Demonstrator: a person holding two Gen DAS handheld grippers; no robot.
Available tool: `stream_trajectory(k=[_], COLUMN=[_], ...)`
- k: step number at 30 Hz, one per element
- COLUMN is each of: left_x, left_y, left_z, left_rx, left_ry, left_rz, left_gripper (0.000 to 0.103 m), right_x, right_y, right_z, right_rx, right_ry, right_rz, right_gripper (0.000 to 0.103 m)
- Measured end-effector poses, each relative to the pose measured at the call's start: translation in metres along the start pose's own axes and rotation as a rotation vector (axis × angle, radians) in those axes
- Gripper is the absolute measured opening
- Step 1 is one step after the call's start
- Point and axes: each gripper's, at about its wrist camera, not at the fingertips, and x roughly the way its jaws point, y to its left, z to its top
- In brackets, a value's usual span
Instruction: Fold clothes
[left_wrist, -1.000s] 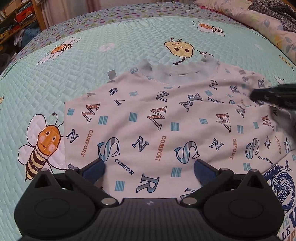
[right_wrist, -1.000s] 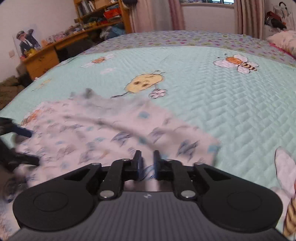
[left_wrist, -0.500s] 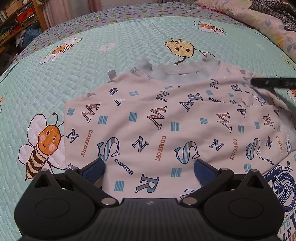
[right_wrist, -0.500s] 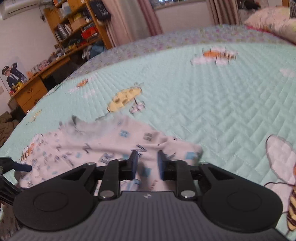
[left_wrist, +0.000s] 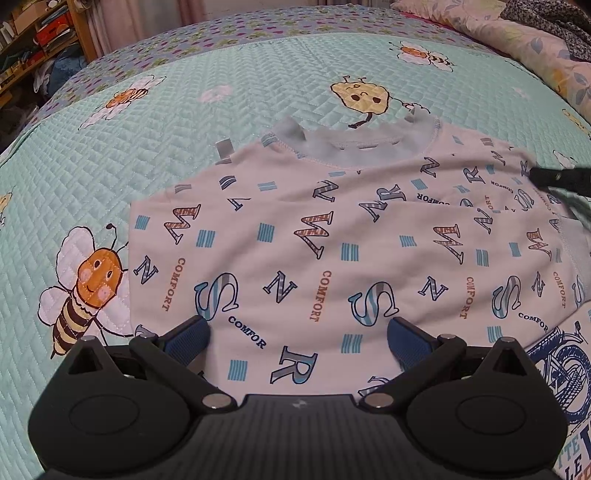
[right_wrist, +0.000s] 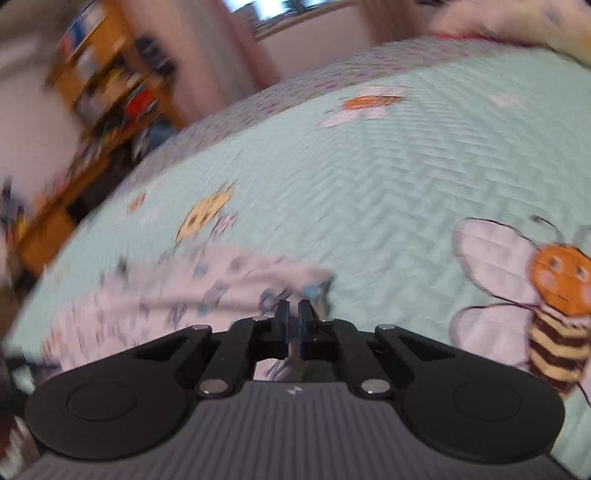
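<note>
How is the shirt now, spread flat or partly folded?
Partly folded: on the shirt one sleeve lies across the chest, its cuff near the right edge. The hem is hidden.

Bed quilt (left_wrist: 229, 122) open and flat on the far side and to the left of the shirt (left_wrist: 332, 251), free passage there. Shirt lies low and flat, no bulk to clear. Left gripper (left_wrist: 297, 334) sits over the shirt's near edge, jaws wide apart, nothing between them but cloth below. Right gripper (left_wrist: 554, 177) comes in low over the shirt's right shoulder, blocking that corner; its jaws have just been closing, with shirt fabric between them. Another printed garment (left_wrist: 569, 373) overlaps at near right. Pillow (left_wrist: 517, 40) and dark cloth (left_wrist: 546, 18) crowd the far right edge. Wooden shelving (left_wrist: 40, 40) stands beyond the bed at far left. Right wrist view blurred; quilt right of the shirt (right_wrist: 388, 177) looks open.
</note>
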Motion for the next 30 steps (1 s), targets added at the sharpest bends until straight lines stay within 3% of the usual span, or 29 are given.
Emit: stream_trajectory(k=[3,6,7,9,10,14,17,20,22,23,24,27,30], left_x=[0.0,0.0,0.0,0.0,0.0,0.0,0.0,0.0,-0.001,-0.001,-0.002,-0.003,-0.005], left_y=[0.0,0.0,0.0,-0.001,0.0,-0.001,-0.001,-0.003,-0.004,-0.004,-0.004,-0.004,-0.003], left_z=[0.0,-0.001,-0.001,-0.003,-0.003,-0.005,-0.004,-0.002,-0.002,-0.002,-0.002,-0.003,-0.005], left_rx=[0.002,0.001,0.001,0.0,-0.002,-0.002,-0.003,-0.012,-0.018,-0.022,-0.025,-0.028,-0.034], left_ry=[0.0,-0.006,-0.01,-0.018,-0.022,-0.035,-0.034,-0.023,-0.018,-0.017,-0.017,-0.016,-0.018], left_rz=[-0.003,-0.002,-0.001,-0.001,-0.001,-0.001,0.004,0.018,0.028,0.03,0.031,0.037,0.036], left_gripper=[0.103,0.103,0.103,0.103,0.103,0.103,0.103,0.103,0.103,0.103,0.103,0.103,0.103], right_x=[-0.02,-0.027,-0.024,-0.023,-0.028,-0.063,-0.094,-0.087,-0.068,-0.061,-0.065,-0.08,-0.092], right_y=[0.01,0.023,0.022,0.006,-0.002,-0.008,0.015,0.043,0.042,0.038,0.032,0.033,0.042], right_z=[-0.003,-0.018,-0.024,-0.031,-0.029,-0.033,-0.047,-0.055,-0.064,-0.067,-0.067,-0.068,-0.068], right_rx=[-0.001,-0.063,-0.079,-0.057,-0.001,0.072,0.014,-0.091,-0.132,-0.133,-0.093,-0.083,-0.098], right_ry=[-0.045,0.006,0.041,0.041,0.026,-0.048,-0.077,-0.005,0.1,0.143,0.131,0.123,0.102], right_rz=[0.035,0.07,0.043,0.01,-0.02,-0.037,0.054,0.111,0.048,0.005,-0.006,-0.048,-0.036], right_gripper=[0.021,0.028,0.027,0.002,0.0,0.01,0.019,0.022,0.022,0.004,0.0,0.001,0.011])
